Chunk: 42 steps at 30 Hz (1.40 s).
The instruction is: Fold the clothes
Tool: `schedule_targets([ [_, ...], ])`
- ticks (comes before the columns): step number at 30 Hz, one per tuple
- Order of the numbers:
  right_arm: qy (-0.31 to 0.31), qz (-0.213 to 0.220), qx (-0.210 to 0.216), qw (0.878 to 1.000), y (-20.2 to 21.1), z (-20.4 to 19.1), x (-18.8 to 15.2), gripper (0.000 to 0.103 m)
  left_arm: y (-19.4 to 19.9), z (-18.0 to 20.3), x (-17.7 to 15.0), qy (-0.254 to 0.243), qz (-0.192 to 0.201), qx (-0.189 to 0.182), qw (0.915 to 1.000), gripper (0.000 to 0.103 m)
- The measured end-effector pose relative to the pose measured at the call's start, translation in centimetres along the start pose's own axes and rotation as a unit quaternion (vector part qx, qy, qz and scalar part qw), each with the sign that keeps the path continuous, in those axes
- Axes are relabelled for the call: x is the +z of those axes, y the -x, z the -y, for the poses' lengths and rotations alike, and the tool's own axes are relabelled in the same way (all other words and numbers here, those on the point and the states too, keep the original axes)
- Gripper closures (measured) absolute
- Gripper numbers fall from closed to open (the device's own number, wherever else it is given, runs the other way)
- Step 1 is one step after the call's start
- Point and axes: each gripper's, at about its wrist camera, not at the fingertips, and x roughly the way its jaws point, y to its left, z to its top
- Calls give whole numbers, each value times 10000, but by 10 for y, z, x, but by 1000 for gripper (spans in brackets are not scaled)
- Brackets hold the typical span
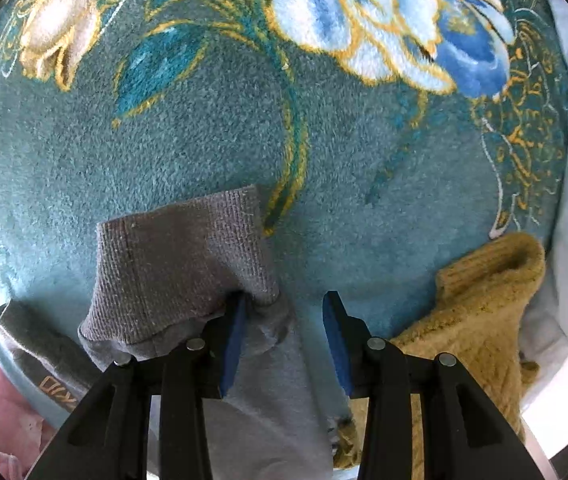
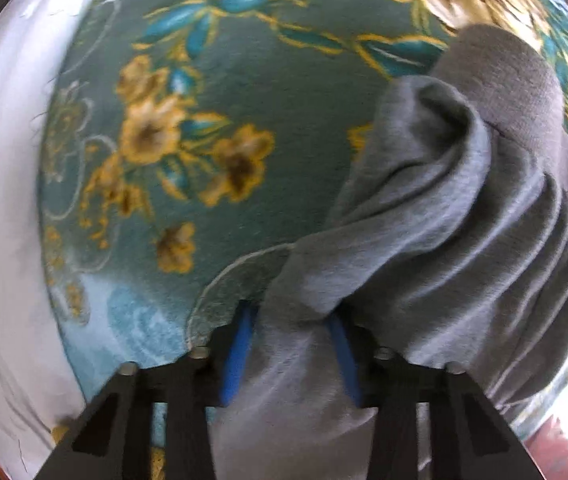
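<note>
Now, garment [image 2: 444, 220]: bunched, trailing to upper right from right tool [image 2: 290, 320].
Right tool: clamped on it.
Left tool [image 1: 284, 300]: apart, cuff [image 1: 180, 264] at left finger.

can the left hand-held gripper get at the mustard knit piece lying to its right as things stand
Probably not right away: the left hand-held gripper has grey garment fabric at its pads. The mustard knit itself lies uncovered beside it on the floral blanket.

Both grippers, left gripper [image 1: 284, 344] and right gripper [image 2: 292, 356]: black angular finger frames, blue pads [image 1: 233, 344], round silver pins [image 1: 376, 344].
</note>
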Motion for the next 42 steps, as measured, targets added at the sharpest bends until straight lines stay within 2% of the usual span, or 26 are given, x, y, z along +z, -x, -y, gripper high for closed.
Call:
schedule_targets([
  [2, 26, -88, 36, 10000, 1, 5, 1, 83, 1, 2, -1, -63, 14, 239, 9997, 83],
  [3, 40, -131, 106, 9998, 2, 8, 1, 87, 1, 2, -2, -94, 22, 349, 9993, 87],
  [5, 92, -162, 256, 9995, 7, 13, -1, 91, 4, 0, -4, -202, 37, 386, 9990, 93],
  [7, 206, -156, 389, 9989, 15, 18, -5, 93, 8, -3, -7, -333, 56, 348, 9988, 95],
  [9, 340, -113, 700, 9969, 31, 22, -12, 94, 20, -5, -12, -501, 87, 214, 9985, 96],
  [11, 516, -67, 1107, 9925, 49, 25, -19, 95, 43, -7, -19, -757, 90, -242, 9968, 96],
  [13, 779, 41, 1715, 9821, 78, 29, -28, 95, 76, -12, -29, -1129, 57, -1026, 9883, 96],
  [16, 1207, 294, 2509, 9600, 127, 52, -42, 95, 129, -38, -47, -1911, 307, -1914, 9623, 96],
  [18, 1414, 420, 2711, 9512, 147, 72, -51, 95, 146, -71, -61, -2309, 355, -2224, 9466, 96],
  [19, 1480, 454, 2707, 9501, 151, 86, -56, 95, 144, -85, -62, -2380, 332, -2255, 9441, 95],
  [21, 1507, 438, 2493, 9556, 146, 118, -64, 95, 126, -113, -62, -2443, 386, -1997, 9481, 95],
  [23, 1308, 304, 2203, 9662, 127, 143, -66, 95, 102, -139, -64, -2376, 424, -1649, 9563, 95],
  [26, 952, 82, 1751, 9799, 96, 177, -68, 95, 59, -183, -54, -1857, 316, -1142, 9754, 96],
  [28, 854, 7, 1552, 9842, 83, 188, -71, 95, 48, -203, -54, -1564, 309, -1058, 9815, 96],
  [30, 900, -2, 1453, 9853, 79, 191, -74, 95, 46, -215, -57, -1398, 325, -1062, 9839, 96],
  [32, 1054, 63, 1486, 9832, 85, 186, -76, 95, 58, -209, -63, -1593, 409, -1222, 9788, 96],
  [33, 1165, 120, 1527, 9813, 88, 181, -75, 95, 71, -203, -67, -1824, 515, -1325, 9729, 96],
  [35, 1371, 321, 1744, 9745, 104, 176, -73, 95, 98, -192, -78, -2269, 722, -1605, 9579, 96],
  [37, 1499, 513, 1946, 9680, 119, 179, -73, 95, 128, -189, -92, -2637, 900, -2082, 9376, 96],
  [38, 1545, 579, 1960, 9666, 123, 182, -73, 95, 130, -193, -95, -2743, 914, -2107, 9338, 96],
  [41, 1573, 545, 1604, 9729, 114, 194, -70, 95, 112, -211, -100, -2962, 827, -1729, 9357, 95],
  [42, 1539, 467, 1429, 9766, 107, 198, -70, 95, 100, -224, -100, -2967, 757, -1453, 9408, 95],
])
